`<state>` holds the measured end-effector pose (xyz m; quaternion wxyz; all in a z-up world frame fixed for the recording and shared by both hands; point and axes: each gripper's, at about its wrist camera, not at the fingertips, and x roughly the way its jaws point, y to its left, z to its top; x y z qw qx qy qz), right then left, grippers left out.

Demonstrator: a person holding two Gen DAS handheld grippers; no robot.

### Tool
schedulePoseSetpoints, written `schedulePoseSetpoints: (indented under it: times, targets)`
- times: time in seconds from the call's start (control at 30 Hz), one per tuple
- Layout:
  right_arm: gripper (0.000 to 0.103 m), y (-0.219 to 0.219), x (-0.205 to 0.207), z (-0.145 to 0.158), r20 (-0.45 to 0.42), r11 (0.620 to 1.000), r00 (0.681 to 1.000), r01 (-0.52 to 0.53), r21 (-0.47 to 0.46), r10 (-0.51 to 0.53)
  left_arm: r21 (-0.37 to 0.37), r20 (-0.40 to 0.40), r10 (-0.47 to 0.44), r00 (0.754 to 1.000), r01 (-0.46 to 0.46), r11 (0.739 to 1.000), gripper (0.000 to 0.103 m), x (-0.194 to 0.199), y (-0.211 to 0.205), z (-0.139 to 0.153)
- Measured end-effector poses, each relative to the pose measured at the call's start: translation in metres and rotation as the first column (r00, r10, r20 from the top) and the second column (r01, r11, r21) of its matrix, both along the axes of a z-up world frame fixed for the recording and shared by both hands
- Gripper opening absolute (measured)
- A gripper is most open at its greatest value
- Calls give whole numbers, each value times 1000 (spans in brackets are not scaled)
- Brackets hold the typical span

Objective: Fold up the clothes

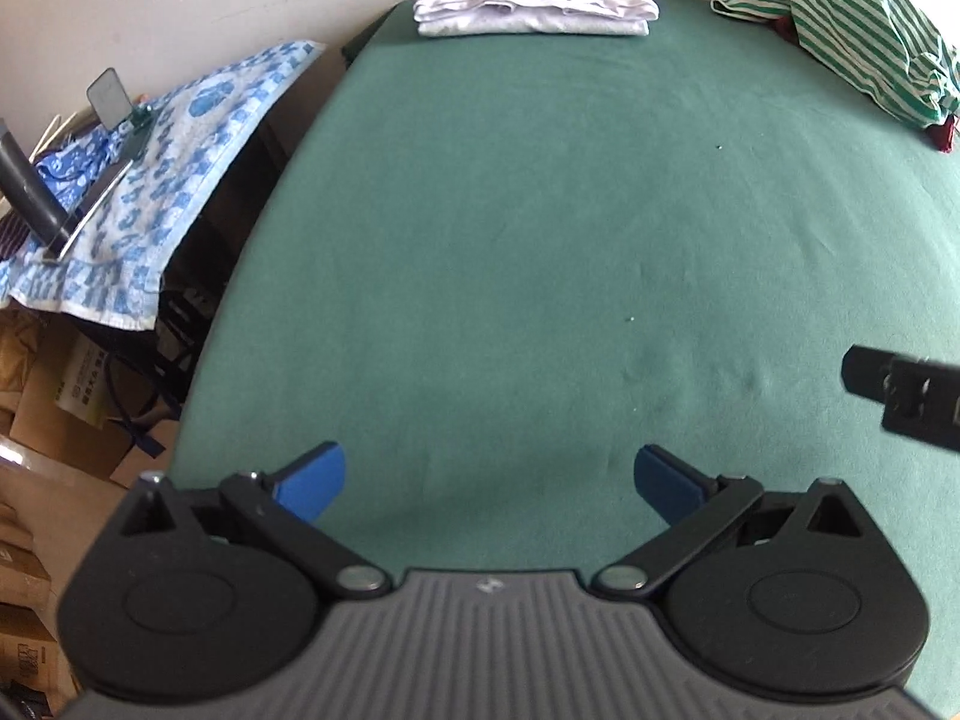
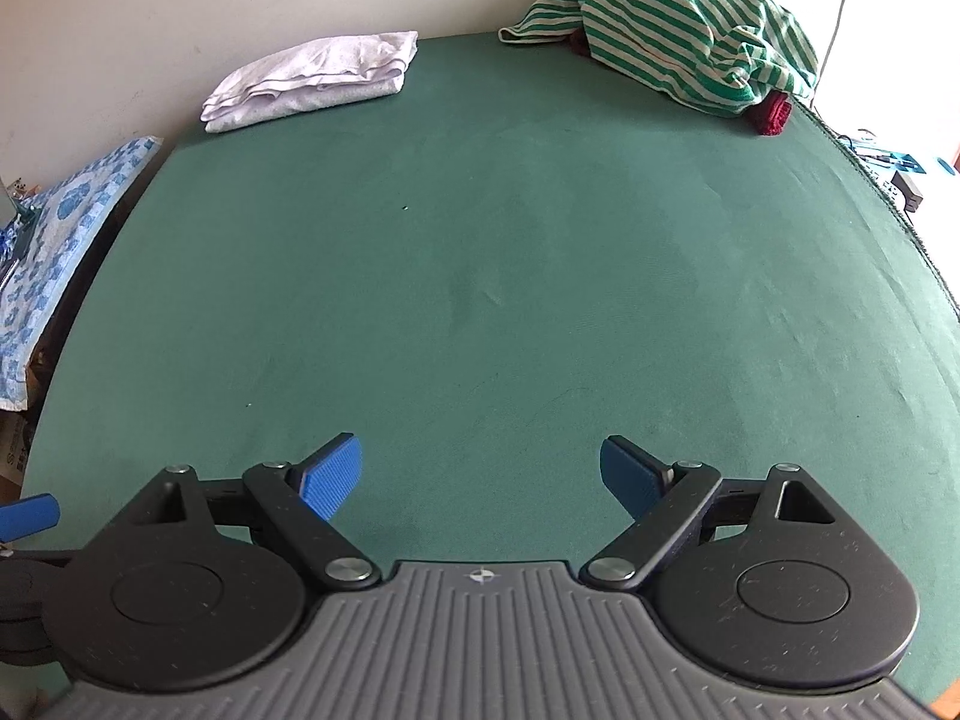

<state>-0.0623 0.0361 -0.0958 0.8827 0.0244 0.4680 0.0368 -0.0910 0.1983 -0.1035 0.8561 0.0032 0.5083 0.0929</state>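
Left tongs (image 1: 489, 483) are showing black linkage arms with silver pivot screws; blue ribbed pads (image 1: 312, 480) are tipping each finger; a grey ridged body is carrying two round black discs; right tongs (image 2: 480, 474) are wearing the same black, grey and blue parts.

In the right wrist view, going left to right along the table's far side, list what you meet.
Blue patterned cloth → folded white garment → green striped garment → dark red item poking out beneath it.
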Motion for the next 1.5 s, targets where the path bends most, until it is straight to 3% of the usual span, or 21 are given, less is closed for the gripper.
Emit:
schedulePoseSetpoints:
  times: [0.3, 0.77, 0.9, 1.0, 1.23, 1.33, 1.5]
  targets:
    - [89, 16, 1, -2, -12, 1000, 999, -31, 2, 31, -8, 30, 1, 1000, -1, 1000, 102, 3, 10, 5]
    - [89, 39, 4, 11, 61, 996, 994, -86, -24, 87, -12, 36, 17, 999, -16, 1000, 102, 15, 31, 10]
    - [89, 44, 9, 23, 106, 996, 990, -86, -38, 89, 29, 128, 20, 992, -24, 999, 102, 24, 38, 34]
    - [89, 50, 15, 39, 155, 995, 984, -81, -55, 88, 53, 234, 19, 972, -32, 998, 102, 32, 42, 56]
    - [89, 62, 25, 81, 324, 997, 943, -70, -36, 78, 155, 464, -11, 886, -68, 986, 102, 37, 42, 102]
    - [89, 65, 21, 90, 366, 997, 928, -65, -35, 73, 137, 485, -4, 874, -72, 988, 102, 36, 47, 110]
    - [89, 67, 19, 93, 380, 997, 922, -71, -19, 73, 96, 462, 14, 887, -66, 993, 103, 37, 55, 111]
